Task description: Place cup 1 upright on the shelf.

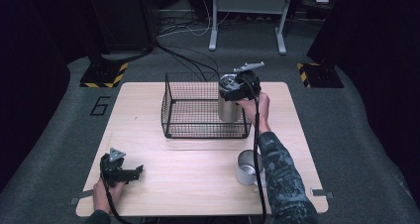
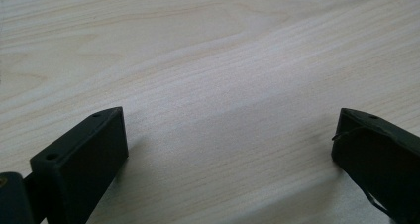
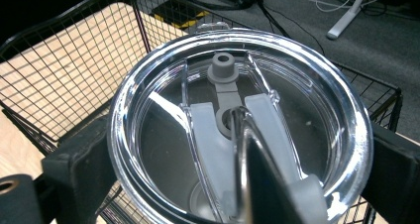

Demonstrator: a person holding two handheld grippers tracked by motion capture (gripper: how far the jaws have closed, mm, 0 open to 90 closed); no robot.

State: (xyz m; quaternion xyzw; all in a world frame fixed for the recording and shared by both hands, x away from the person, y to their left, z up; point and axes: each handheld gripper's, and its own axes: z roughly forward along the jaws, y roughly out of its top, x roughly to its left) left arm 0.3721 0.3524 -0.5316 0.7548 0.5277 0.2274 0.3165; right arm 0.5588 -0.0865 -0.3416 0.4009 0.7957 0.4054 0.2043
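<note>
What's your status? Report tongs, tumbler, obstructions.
Right tongs shut on lidded steel tumbler, held over wire basket at its right end. Left tongs open, idle on table. Second steel cup near front edge, not in the way.

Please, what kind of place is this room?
Probably a lab or recording studio, not a home: the wooden table stands on grey carpet among black-and-yellow striped stand bases, loose floor cables and dark curtains.
</note>
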